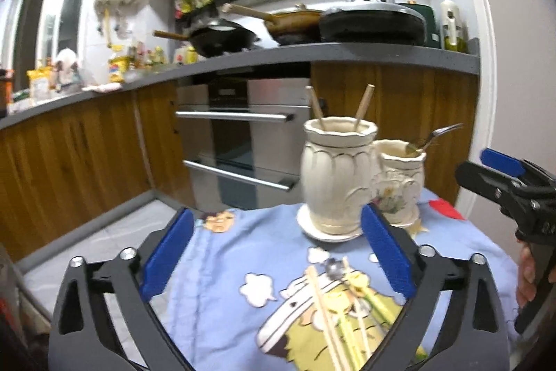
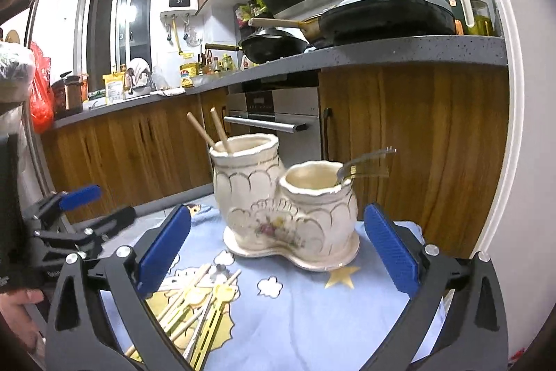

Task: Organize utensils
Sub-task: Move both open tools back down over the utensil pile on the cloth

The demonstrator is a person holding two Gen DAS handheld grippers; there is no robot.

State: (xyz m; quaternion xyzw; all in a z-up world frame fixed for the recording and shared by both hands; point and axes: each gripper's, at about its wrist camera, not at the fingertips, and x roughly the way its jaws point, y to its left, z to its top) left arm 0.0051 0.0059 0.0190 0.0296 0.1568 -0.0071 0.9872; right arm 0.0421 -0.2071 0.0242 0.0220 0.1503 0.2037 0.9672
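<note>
Left wrist view: both grippers' jaws gape wide, holding nothing. Chopsticks (image 1: 326,312) lie loose at lower centre, before the holder (image 1: 338,176); sorting seems half-done, and next comes a careful pinch.

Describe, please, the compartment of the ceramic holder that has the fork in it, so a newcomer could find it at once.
On the blue cartoon cloth stands a cream double-pot ceramic holder on a shared base. The wanted pot is the shorter compartment, with a metal fork leaning out over its rim. Its taller neighbour holds two wooden chopsticks instead.
</note>
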